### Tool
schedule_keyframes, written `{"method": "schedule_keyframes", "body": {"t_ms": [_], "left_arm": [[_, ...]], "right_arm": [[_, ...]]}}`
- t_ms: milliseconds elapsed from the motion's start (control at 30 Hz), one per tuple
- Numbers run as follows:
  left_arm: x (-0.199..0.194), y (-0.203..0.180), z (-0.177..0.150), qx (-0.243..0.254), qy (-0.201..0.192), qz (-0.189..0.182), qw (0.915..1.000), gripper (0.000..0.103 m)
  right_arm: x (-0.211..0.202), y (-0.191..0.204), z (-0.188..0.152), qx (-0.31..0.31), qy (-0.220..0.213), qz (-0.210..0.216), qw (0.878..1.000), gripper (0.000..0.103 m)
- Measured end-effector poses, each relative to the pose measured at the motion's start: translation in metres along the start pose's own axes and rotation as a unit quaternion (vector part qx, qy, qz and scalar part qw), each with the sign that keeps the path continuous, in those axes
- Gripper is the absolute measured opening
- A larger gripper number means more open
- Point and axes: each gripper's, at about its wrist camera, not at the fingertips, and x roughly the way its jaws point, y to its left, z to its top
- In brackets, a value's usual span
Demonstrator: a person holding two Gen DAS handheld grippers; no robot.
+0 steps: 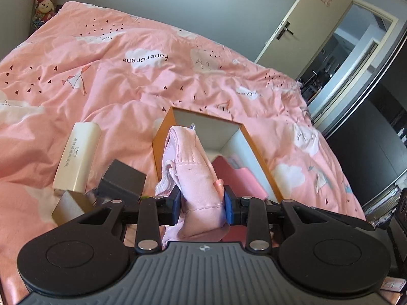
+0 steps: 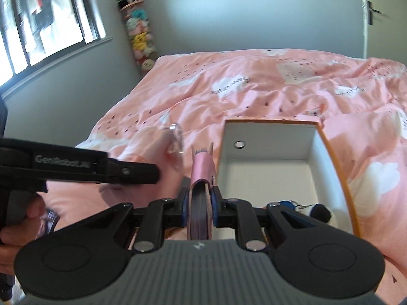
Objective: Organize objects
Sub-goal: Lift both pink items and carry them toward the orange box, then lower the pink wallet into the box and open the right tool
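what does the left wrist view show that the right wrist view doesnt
Only the left wrist view: the left gripper shut on a pink pouch, a cream case, a dark box and an open door.
Only the right wrist view: the right gripper shut on a pink notebook, a window and a small plush toy inside the box.
Both: the orange box and the pink bedcover.

Duvet point(image 1: 127, 94): soft matt cotton-like cloth, creased, printed. Pouch point(image 1: 195, 178): pale pink matt fabric w/ stitched seams. Box point(image 1: 257, 152): card, orange outside, white matt inside. Case point(image 1: 78, 157) nr duvet's left edge: cream smooth plastic, slight sheen. Booklet point(image 2: 201, 178): satiny pink cover, paper pages.
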Motion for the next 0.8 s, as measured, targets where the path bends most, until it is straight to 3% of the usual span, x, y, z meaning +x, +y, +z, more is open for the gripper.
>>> {"method": "schedule_keyframes", "body": {"t_ms": [200,333,500,800], "left_arm": [[0.008,0.013,0.005,-0.019,-0.004,0.001,0.9998,0.037],[0.015,0.018,0.006,-0.025,0.002,0.003,0.9997,0.037],[0.024,0.019,0.006,-0.023,0.013,0.007,0.9996,0.037],[0.039,0.026,0.004,-0.028,0.034,0.014,0.9989,0.037]], "right_arm": [[0.004,-0.044,0.006,0.079,-0.007,-0.022,0.997,0.018],[0.027,-0.068,-0.003,0.116,0.021,-0.046,0.992,0.019],[0.064,-0.080,-0.025,0.179,0.083,0.003,0.980,0.018],[0.112,-0.091,-0.039,0.244,0.145,0.039,0.958,0.019]]}}
